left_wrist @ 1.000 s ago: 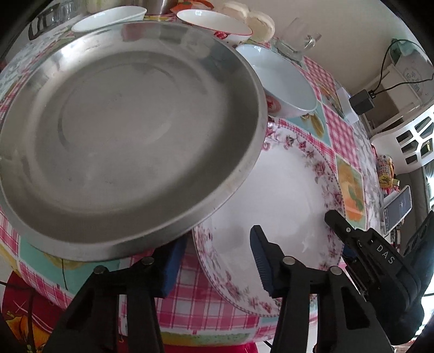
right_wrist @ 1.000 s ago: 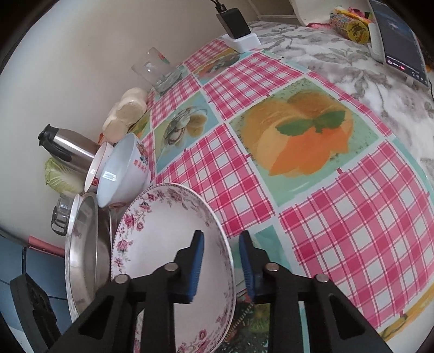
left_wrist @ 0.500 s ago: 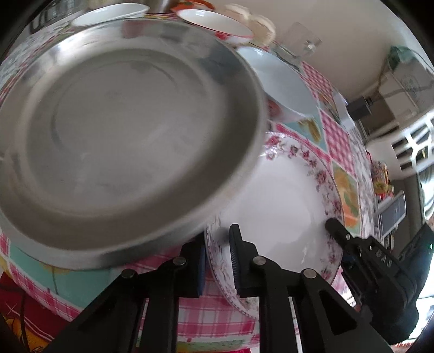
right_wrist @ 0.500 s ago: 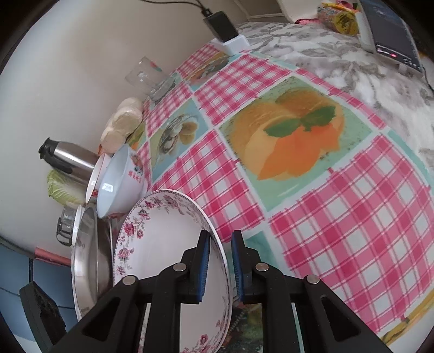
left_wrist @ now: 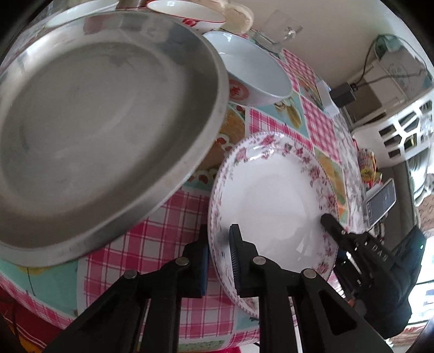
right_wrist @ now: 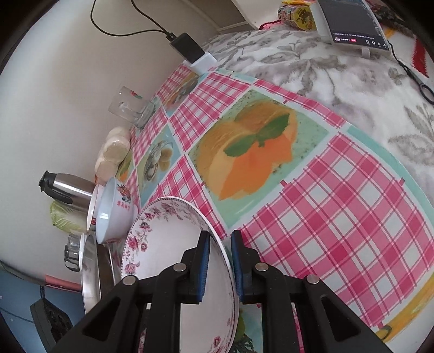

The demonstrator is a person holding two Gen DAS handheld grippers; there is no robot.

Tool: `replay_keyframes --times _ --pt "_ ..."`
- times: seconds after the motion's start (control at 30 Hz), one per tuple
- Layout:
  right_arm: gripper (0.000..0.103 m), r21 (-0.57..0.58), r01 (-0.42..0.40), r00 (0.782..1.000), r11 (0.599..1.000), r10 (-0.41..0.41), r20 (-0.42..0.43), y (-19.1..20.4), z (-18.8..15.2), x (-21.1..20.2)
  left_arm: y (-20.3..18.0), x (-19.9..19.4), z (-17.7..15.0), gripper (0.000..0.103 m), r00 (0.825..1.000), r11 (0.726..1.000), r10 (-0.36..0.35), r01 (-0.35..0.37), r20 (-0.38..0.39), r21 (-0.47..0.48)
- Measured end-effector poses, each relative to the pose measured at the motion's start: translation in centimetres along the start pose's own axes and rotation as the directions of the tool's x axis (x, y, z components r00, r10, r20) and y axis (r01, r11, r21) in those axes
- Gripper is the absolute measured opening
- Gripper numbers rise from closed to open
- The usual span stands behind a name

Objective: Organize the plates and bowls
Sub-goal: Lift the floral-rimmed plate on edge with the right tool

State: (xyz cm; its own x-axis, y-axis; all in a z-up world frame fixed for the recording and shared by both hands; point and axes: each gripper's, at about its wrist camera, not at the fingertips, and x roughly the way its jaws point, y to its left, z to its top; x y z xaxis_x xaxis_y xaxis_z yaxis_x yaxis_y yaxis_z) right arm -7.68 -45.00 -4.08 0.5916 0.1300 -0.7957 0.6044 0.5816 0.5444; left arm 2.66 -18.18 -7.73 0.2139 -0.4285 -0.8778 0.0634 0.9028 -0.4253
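A white floral-rimmed plate (left_wrist: 274, 195) is held between both grippers, lifted and tilted above the checked tablecloth. My left gripper (left_wrist: 219, 260) is shut on its near rim. My right gripper (right_wrist: 219, 260) is shut on the opposite rim of the floral plate (right_wrist: 162, 244) and shows in the left wrist view (left_wrist: 352, 241) at the plate's right edge. A large steel plate (left_wrist: 95, 116) lies to the left, apart from the floral plate. A white bowl (left_wrist: 252, 68) with red markings stands behind them.
Two more white bowls (left_wrist: 187, 12) stand at the back. A steel thermos (right_wrist: 67, 187), round cakes (right_wrist: 114, 152), a glass mug (right_wrist: 130, 108) and a charger (right_wrist: 190, 51) line the wall. A tablet (right_wrist: 352, 21) lies on the grey floral cloth.
My left gripper closed on the floral plate's rim. The right gripper closed on the other rim. The plate slid out from under the steel plate to the right and tilted up.
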Motion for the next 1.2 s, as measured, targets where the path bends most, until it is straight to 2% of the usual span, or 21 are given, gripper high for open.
replay_keyframes --times 0.4,0.53,0.9,1.03,1.2 --pt "0.017 -0.038 -0.006 1.000 0.999 0.007 0.026 0.5 -0.1 0.4 0.3 -0.5 -0.3 0.015 1.000 0.999 0.004 -0.005 0.016 0.037" --pt "0.015 -0.075 0.038 0.999 0.996 -0.036 0.029 1.2 0.1 0.0 0.1 -0.3 0.0 0.015 1.000 0.999 -0.010 0.010 0.000 0.039" --pt "0.013 -0.099 -0.038 0.998 0.994 0.043 0.050 1.3 0.4 -2.5 -0.2 -0.6 0.0 0.015 0.998 0.998 -0.049 0.050 -0.034 0.035" --pt "0.013 -0.139 -0.025 0.997 0.990 0.034 0.063 1.6 0.5 -3.2 -0.8 -1.0 0.0 0.015 0.997 0.996 -0.065 0.067 -0.033 0.053" --pt "0.013 -0.133 -0.014 0.997 0.991 0.025 0.078 1.3 0.7 -3.9 -1.7 -1.6 -0.1 0.015 0.997 0.993 -0.074 0.076 -0.022 0.089"
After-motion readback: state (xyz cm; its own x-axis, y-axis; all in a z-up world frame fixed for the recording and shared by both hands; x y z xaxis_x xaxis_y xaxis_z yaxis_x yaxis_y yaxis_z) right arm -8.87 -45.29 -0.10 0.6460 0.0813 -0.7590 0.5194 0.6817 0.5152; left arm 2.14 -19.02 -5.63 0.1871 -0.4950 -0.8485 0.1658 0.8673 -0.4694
